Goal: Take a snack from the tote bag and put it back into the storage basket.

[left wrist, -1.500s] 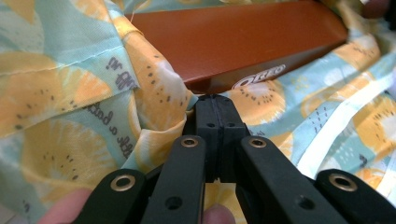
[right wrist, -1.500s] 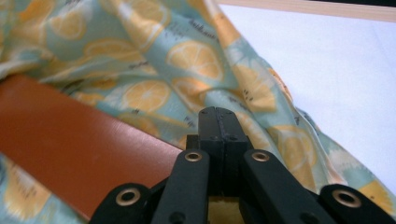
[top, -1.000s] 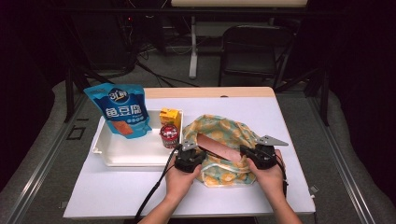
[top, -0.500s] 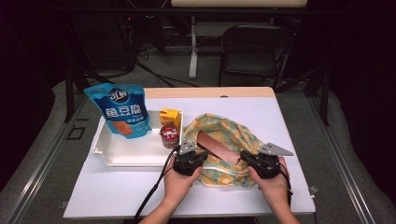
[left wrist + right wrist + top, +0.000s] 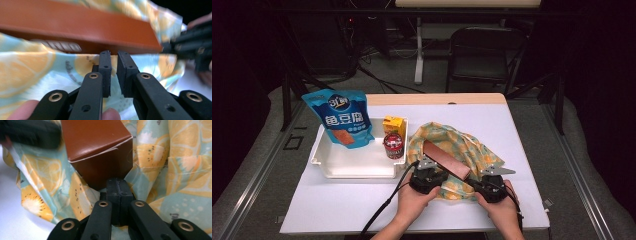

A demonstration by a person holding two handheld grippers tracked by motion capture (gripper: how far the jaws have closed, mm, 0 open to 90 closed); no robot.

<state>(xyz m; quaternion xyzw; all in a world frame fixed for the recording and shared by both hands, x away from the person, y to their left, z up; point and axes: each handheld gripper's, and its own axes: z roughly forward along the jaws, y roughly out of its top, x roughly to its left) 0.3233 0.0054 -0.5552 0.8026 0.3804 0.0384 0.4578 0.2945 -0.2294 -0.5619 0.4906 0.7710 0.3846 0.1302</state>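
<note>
A long brown box (image 5: 446,160) lies slanted in a cloth bag (image 5: 462,142) printed with orange slices, at the table's middle front. My left gripper (image 5: 433,169) sits at the box's near left side. In the left gripper view its jaws (image 5: 113,53) have just been opening; a narrow gap stands between the pads with nothing in it, just below the box (image 5: 75,27) and over the cloth (image 5: 30,65). My right gripper (image 5: 476,181) is at the box's near right end. Its jaws (image 5: 117,181) are shut under the box's corner (image 5: 97,145), with cloth (image 5: 175,170) bunched around them.
A white tray (image 5: 319,155) at the left holds a blue snack bag (image 5: 341,117), a yellow carton (image 5: 393,125) and a small red can (image 5: 393,145). A black chair (image 5: 482,50) stands beyond the table. Both hands rest near the front edge.
Both hands have drawn back toward the table's near edge, the left also a little rightward. The box now lies more exposed on the cloth.
</note>
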